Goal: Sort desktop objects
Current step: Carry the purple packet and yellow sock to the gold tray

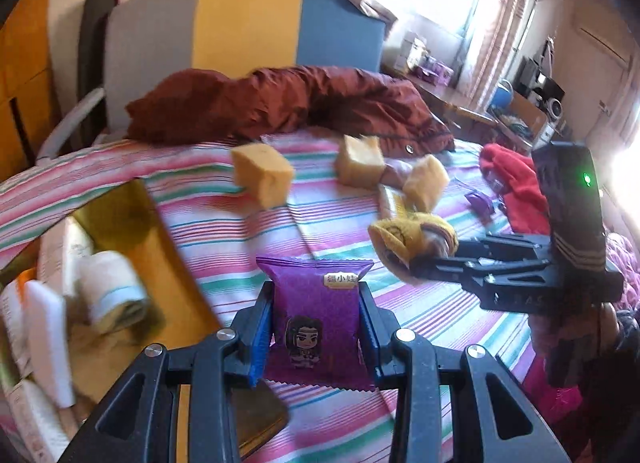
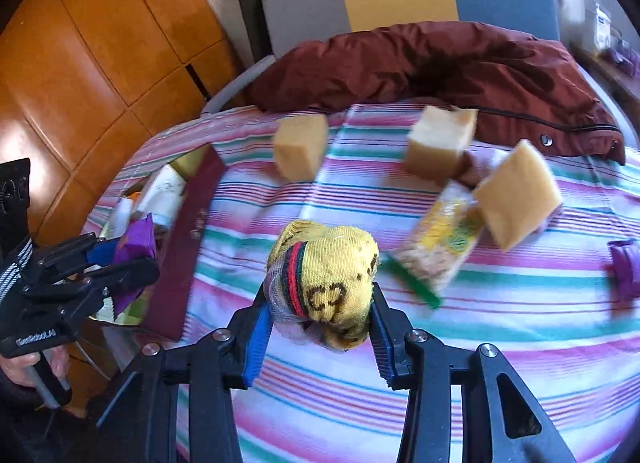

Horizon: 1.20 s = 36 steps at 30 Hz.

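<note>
Striped bedsheet [image 2: 500, 303] under maroon jacket [image 2: 440, 63], wood wardrobe [image 2: 80, 43] behind. Left gripper [image 1: 316, 327] pinches purple snack packet [image 1: 316, 303]; right gripper [image 2: 320, 327] pinches rolled yellow sock [image 2: 328, 271].

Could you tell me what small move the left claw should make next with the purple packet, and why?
Probably carry it a little further left over the gold-lined box and open. The left claw is shut on the purple snack packet, held above the striped sheet just right of the box, which already holds wrapped items. The right claw has its own load, the yellow rolled socks.
</note>
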### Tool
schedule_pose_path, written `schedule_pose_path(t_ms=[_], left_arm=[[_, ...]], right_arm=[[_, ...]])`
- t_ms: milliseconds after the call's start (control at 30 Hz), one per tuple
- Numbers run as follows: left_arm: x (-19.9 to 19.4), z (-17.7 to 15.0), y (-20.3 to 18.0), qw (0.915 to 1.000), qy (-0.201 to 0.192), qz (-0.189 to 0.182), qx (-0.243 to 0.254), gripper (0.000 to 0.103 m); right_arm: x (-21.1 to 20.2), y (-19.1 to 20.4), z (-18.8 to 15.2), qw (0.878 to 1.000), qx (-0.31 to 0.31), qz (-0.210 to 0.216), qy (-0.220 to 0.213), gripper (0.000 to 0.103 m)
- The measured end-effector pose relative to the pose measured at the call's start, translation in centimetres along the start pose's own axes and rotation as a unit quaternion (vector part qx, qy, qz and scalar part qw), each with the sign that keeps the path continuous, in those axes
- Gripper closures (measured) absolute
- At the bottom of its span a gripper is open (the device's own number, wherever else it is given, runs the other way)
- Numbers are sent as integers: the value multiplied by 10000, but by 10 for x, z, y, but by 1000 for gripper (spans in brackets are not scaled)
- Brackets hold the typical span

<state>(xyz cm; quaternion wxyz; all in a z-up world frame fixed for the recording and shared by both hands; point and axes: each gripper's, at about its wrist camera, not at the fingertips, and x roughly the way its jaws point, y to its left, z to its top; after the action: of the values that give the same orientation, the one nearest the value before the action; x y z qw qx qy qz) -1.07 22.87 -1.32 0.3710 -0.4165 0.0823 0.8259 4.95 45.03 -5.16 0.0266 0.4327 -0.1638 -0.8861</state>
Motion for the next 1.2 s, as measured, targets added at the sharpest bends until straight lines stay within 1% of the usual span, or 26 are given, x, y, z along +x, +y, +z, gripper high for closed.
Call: schedule_pose_path(t_ms=[167, 333, 500, 633, 733, 900, 1067, 1200], left_arm=[[-25, -12, 26, 9985, -239, 415, -248, 65], [-42, -24, 59, 9947, -305, 721, -663, 65], [-54, -38, 81, 9882, -351, 1246, -817, 65], [-62, -51, 98, 9810, -388, 1672, -903, 65], [-65, -59, 111, 9775, -352, 1799, -1040, 65], [-69, -68, 127, 9730, -320, 1904, -1263, 65], [-69, -71, 136, 9701, -304, 1944, -1418, 65], [-67, -72, 141, 9683, -294, 1955, -1525, 65]], right_arm=[[2, 36, -9, 9998, -81, 172, 5, 58], [8, 77, -11, 9989, -234, 399, -32, 58], [13, 119, -12, 9967, -421, 697, -74, 58], [20, 146, -15, 9952, -577, 784, -26, 58], [26, 162, -17, 9942, -629, 867, 14, 58], [37, 181, -20, 9938, -750, 817, 103, 58], [45, 194, -19, 9948, -756, 672, 101, 58], [45, 200, -13, 9956, -738, 575, 1, 57]])
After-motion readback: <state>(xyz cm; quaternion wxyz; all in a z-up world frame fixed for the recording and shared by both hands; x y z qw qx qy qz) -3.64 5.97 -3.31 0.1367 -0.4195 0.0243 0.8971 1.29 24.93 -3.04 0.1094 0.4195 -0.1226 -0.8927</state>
